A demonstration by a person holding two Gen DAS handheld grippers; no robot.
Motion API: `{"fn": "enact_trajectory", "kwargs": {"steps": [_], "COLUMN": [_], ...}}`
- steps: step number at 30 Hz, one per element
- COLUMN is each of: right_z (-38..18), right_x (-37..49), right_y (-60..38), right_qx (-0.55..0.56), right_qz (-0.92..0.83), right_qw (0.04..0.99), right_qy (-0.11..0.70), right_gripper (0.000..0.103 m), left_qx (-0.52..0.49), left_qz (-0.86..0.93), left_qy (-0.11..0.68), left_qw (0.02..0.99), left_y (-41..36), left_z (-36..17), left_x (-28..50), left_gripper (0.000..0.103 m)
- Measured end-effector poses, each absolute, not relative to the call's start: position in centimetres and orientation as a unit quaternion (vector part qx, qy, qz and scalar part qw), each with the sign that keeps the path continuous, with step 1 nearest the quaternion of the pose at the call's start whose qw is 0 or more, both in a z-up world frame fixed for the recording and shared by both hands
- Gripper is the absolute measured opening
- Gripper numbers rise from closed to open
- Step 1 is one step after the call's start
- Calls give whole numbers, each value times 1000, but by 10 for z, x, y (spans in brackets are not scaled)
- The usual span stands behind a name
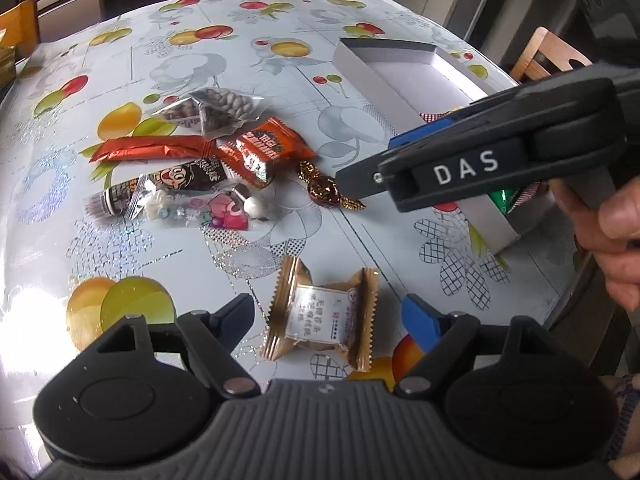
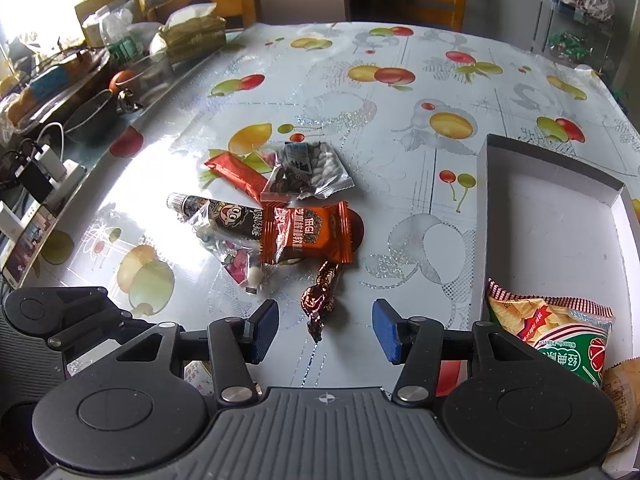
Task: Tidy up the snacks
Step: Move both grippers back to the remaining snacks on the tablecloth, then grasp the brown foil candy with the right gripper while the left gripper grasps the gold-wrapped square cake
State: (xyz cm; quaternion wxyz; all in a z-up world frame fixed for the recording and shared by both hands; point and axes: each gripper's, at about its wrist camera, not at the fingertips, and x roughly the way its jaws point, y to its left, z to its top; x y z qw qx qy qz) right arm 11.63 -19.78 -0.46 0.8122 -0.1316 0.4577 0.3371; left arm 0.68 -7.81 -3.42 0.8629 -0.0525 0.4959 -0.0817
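A gold-wrapped cake packet (image 1: 324, 320) lies flat on the fruit-print tablecloth, between the wide-apart fingers of my left gripper (image 1: 328, 314), which is open and not touching it. My right gripper (image 2: 325, 330) is open, its blue pads on either side of a brown foil twist candy (image 2: 320, 300) and clear of it. In the left wrist view, that right gripper (image 1: 374, 160) comes in from the right, just above the candy (image 1: 326, 192). A pile of snacks lies beyond: an orange packet (image 2: 308, 236), a red bar (image 2: 236, 174) and a nut bag (image 2: 312, 168).
A white open box (image 2: 484, 220) stands at the right with a green and red chip bag (image 2: 560, 328) in its near end. Bowls, a tissue box (image 2: 192, 36) and chargers crowd the counter along the table's left edge. Wooden chairs stand behind the table.
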Motion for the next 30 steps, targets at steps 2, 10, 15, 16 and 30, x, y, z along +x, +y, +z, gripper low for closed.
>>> {"fn": "enact_trajectory", "kwargs": {"steps": [2, 10, 15, 16, 30], "right_z": [-5, -9, -13, -14, -21], "right_x": [116, 117, 116, 116, 121], "right_y": [-196, -192, -189, -188, -179], "right_qx": [-132, -130, -133, -134, -148], "right_qz": [337, 331, 328, 328, 330], "right_qw": [813, 814, 813, 813, 809], "right_qy": [457, 460, 462, 462, 463], "right_gripper": [53, 53, 57, 57, 57], "left_qx": [-49, -29, 4, 7, 11], "left_qz": [-84, -96, -123, -125, -125], "left_qy": [495, 498, 489, 488, 488], "left_qw": [863, 862, 863, 864, 864], "left_y": [-77, -75, -84, -84, -78], "left_z": [-34, -36, -39, -39, -42], "left_x": [8, 10, 7, 7, 15], "left_gripper": [81, 81, 81, 81, 81]}}
